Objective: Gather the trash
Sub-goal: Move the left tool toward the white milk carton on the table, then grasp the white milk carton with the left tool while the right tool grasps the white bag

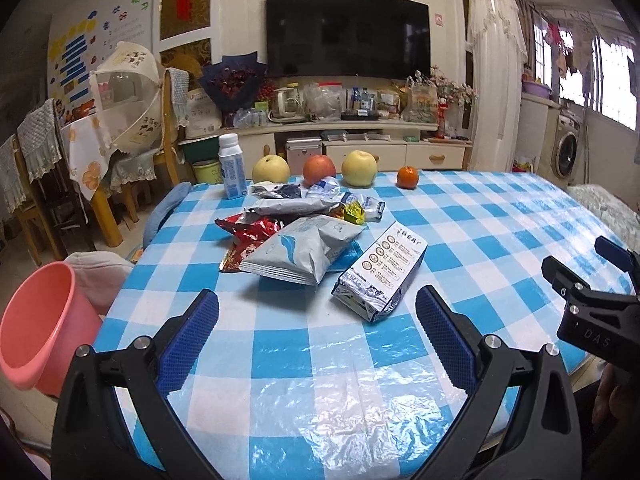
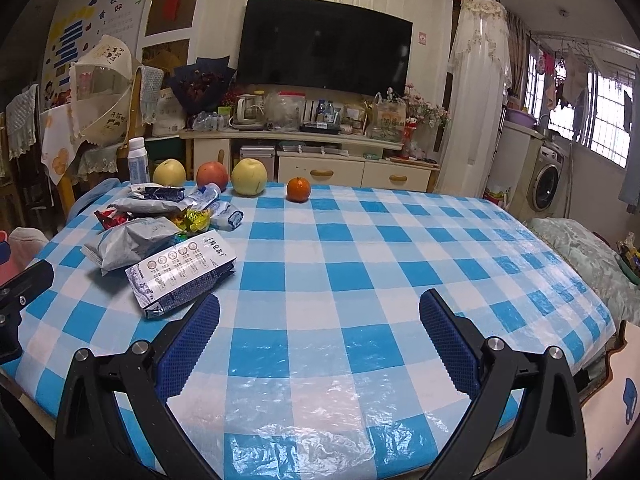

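Observation:
A heap of empty snack wrappers lies on the blue-checked table [image 1: 360,360]: a white-and-blue carton-like bag [image 1: 380,276] nearest, a grey-blue bag [image 1: 304,252], a red wrapper [image 1: 252,236], silver wrappers [image 1: 288,206] and a yellow foil one [image 1: 354,212]. The heap also shows in the right wrist view, with the carton-like bag [image 2: 180,276] at the left. A pink bin [image 1: 40,328] stands beside the table at the left. My left gripper [image 1: 318,332] is open and empty, just short of the heap. My right gripper [image 2: 320,332] is open and empty over bare tablecloth, right of the heap.
A white bottle [image 1: 232,166], two yellow pears [image 1: 271,169], a red apple [image 1: 319,170] and an orange [image 1: 407,177] stand in a row at the table's far edge. Chairs and a covered side table [image 1: 88,140] stand to the left. A washing machine [image 2: 548,182] is at the right.

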Demonstrator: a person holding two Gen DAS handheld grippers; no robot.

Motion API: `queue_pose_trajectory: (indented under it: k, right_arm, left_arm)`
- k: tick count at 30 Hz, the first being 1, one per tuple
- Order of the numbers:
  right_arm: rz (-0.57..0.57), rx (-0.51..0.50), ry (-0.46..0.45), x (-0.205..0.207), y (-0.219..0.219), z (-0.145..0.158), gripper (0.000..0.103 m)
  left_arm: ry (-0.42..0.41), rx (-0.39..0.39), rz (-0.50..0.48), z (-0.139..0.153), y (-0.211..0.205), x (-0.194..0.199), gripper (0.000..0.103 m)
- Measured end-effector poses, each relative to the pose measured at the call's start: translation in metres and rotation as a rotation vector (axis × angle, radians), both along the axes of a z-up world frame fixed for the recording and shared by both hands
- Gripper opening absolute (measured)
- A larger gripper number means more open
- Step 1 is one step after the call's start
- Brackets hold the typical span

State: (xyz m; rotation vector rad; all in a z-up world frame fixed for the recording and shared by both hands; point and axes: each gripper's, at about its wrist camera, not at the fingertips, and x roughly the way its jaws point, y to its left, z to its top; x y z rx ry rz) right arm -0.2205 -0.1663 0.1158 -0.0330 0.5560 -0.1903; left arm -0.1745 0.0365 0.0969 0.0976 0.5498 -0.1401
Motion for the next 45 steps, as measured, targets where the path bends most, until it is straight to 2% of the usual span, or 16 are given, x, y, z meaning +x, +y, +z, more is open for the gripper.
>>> queue_pose_trajectory:
  k: [5,17,27,30,31,33,35,40,45]
  right_arm:
    - [0.008,0.079,0.053,0.022,-0.01,-0.01,0.098]
    - [0.09,0.287,0.117,0.075,-0.033,-0.026,0.098]
    - [0.165,0.424,0.179,0.12,-0.044,-0.038,0.098]
    - [0.173,0.441,0.184,0.128,-0.045,-0.039,0.098]
    - [0.173,0.449,0.185,0.13,-0.046,-0.04,0.098]
    - [0.173,0.465,0.187,0.135,-0.049,-0.041,0.098]
    - [0.173,0.492,0.185,0.138,-0.053,-0.042,0.098]
    - [0.178,0.543,0.194,0.143,-0.055,-0.045,0.098]
    - [0.196,0.571,0.194,0.145,-0.051,-0.044,0.098]
  left_arm:
    - [0.029,0.043,-0.049,-0.012,-0.009,0.019,0.099]
    - [0.099,0.313,-0.208,-0.046,-0.071,0.081,0.099]
    - [0.179,0.434,-0.276,-0.067,-0.104,0.124,0.099]
    - [0.207,0.44,-0.278,-0.074,-0.107,0.132,0.093]
    - [0.216,0.436,-0.281,-0.076,-0.107,0.133,0.089]
    - [0.24,0.419,-0.272,-0.08,-0.106,0.137,0.071]
    - [0.246,0.401,-0.248,-0.082,-0.103,0.138,0.066]
    - [0.245,0.319,-0.21,-0.077,-0.094,0.133,0.065]
    - [0.238,0.18,-0.168,-0.063,-0.073,0.119,0.065]
